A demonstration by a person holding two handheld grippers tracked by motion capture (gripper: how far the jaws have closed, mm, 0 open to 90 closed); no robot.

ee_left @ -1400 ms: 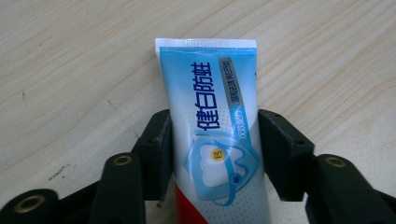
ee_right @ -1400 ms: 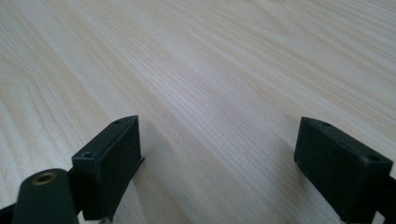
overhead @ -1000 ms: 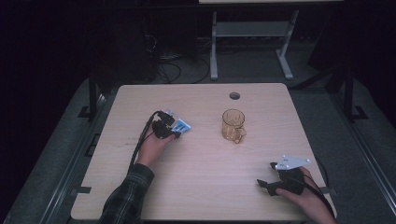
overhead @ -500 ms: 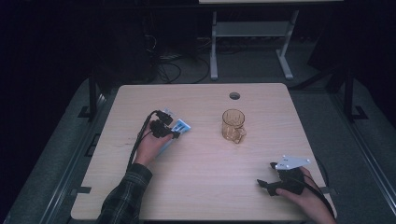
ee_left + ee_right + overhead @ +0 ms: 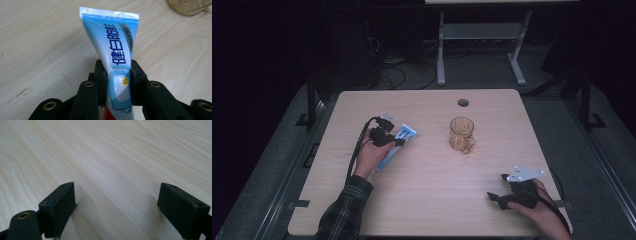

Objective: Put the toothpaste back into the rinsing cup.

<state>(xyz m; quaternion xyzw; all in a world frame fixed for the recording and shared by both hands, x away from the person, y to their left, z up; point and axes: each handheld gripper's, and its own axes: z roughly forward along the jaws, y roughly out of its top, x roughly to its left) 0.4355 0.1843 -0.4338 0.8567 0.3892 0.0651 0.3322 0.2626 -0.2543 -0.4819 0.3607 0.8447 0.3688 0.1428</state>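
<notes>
I noted a light, matt wood-grain table (image 5: 432, 200) with a round cable hole (image 5: 463, 102) near its twelve-o'clock edge. A soft, glossy blue-and-white plastic toothpaste tube (image 5: 117, 50), flattened to a crimped, ribbed seam at its far end, lay on the table's left half, toward nine o'clock of centre. At its three o'clock stood an amber, ribbed glass mug (image 5: 461, 135) with a side handle, well apart from the tube.

My left gripper (image 5: 117, 75), black moulded plastic, was clamped on the tube: both pads pressed its sides where the body swells, the jaws having just been closing on it. The left hand (image 5: 373, 155) lay low over the table, forearm in a plaid sleeve (image 5: 343, 212) entering from six o'clock.

The tube's long axis ran from about seven o'clock to one o'clock in the high view, crimped end toward one o'clock.

My right gripper (image 5: 117, 207) rested near the table's five-o'clock corner, jaws released and wide apart over bare wood, grasping nothing.
</notes>
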